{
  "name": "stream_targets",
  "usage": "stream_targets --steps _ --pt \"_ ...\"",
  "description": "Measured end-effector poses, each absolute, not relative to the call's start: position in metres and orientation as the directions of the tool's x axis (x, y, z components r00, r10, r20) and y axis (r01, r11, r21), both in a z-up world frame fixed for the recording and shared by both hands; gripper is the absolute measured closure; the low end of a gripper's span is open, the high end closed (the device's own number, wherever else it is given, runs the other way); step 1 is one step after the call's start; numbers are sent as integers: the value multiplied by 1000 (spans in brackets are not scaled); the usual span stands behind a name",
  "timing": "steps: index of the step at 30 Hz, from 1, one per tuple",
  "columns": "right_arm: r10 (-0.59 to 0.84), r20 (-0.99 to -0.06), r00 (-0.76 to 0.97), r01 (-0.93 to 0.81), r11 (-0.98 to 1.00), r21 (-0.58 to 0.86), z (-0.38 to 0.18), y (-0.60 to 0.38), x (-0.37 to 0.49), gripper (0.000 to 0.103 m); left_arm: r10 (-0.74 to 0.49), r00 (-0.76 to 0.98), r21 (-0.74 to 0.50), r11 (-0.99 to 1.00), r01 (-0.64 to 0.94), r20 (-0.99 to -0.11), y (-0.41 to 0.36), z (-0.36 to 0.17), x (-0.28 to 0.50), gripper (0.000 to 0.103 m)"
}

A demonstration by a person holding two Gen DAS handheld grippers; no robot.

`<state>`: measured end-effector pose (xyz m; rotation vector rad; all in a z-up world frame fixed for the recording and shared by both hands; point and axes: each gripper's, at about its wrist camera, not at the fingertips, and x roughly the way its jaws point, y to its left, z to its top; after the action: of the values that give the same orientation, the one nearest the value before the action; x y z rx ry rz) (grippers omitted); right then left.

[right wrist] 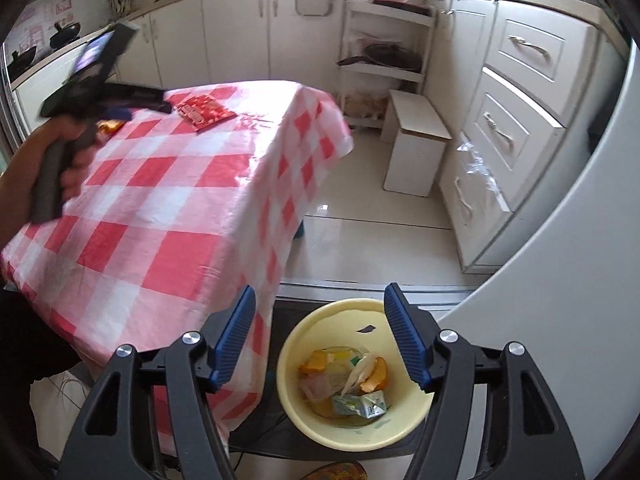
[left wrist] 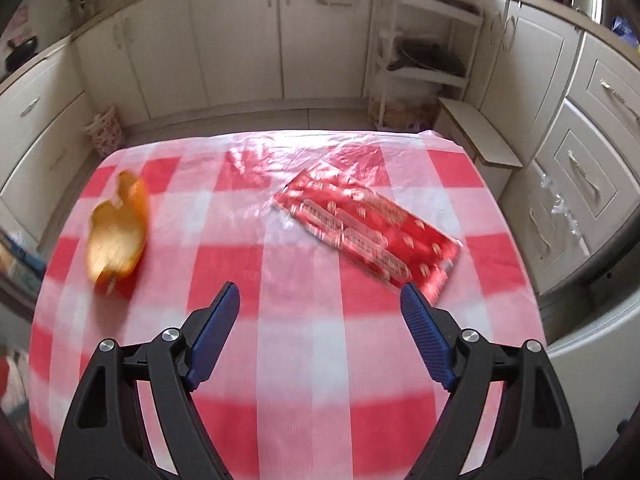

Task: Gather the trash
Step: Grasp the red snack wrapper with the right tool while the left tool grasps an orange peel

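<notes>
A red foil wrapper (left wrist: 366, 228) lies on the red-and-white checked table (left wrist: 296, 352), ahead and right of my open, empty left gripper (left wrist: 320, 300). An orange peel (left wrist: 116, 232) lies at the table's left. In the right wrist view the wrapper (right wrist: 204, 112) and a bit of the peel (right wrist: 110, 125) show far off, with the left gripper (right wrist: 120, 109) hovering near them. My right gripper (right wrist: 320, 312) is open and empty above a yellow bowl (right wrist: 304, 320) holding peel, a green packet and other scraps.
The bowl sits on a dark low surface (right wrist: 264, 436) beside the table's right edge. A white stool (right wrist: 416, 140), a shelf rack (right wrist: 384, 52) with pans, and cream cabinets (right wrist: 516, 120) surround the tiled floor. A white appliance (right wrist: 580, 280) stands at right.
</notes>
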<state>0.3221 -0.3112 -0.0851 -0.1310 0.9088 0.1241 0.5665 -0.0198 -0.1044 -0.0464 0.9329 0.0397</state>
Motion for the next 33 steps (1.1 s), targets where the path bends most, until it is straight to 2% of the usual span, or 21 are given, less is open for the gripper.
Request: stream_targets --steps 3,9,12,13,18,24,26,28,29,31,32,33 --pt "58 -796 603 -179 982 -65 -87 -301 326 38 27 586 -4 999 -51 -810 -21 -112 601 22" --pt "89 -791 605 -212 976 -53 -84 -285 336 38 -8 511 -69 993 -101 -860 -3 -133 672 15" --pt "97 -789 607 -237 969 -63 -83 -276 341 38 5 505 -24 998 -49 -863 -14 -141 684 11" --pt "101 -789 606 -244 968 -63 -82 -274 342 38 -19 510 -15 1000 11 -860 -23 -141 683 11" --pt "117 -788 605 -264 963 -60 -82 -263 350 38 -182 467 -9 937 349 -866 -69 -140 647 13" --pt "148 -776 613 -291 956 -48 -79 -247 356 38 -316 373 -33 799 600 -873 -91 -136 567 16" --pt "161 -771 617 -308 950 -48 -77 -237 357 38 -352 342 -52 759 649 -871 -96 -134 544 17" --pt "180 -768 615 -323 946 -36 -75 -226 361 38 -429 258 -124 683 720 -865 -96 -130 515 18" --pt "188 -767 613 -329 944 -32 -74 -221 363 38 -446 230 -145 662 735 -865 -93 -128 508 25" --pt "192 -769 609 -346 937 -41 -75 -209 366 37 -468 167 -200 636 745 -868 -81 -124 494 26" --pt "205 -768 606 -359 933 -34 -76 -206 367 37 -472 150 -211 627 750 -869 -74 -121 489 26" --pt "222 -770 598 -375 927 -24 -77 -200 369 36 -441 175 -165 631 758 -880 -65 -118 483 26"
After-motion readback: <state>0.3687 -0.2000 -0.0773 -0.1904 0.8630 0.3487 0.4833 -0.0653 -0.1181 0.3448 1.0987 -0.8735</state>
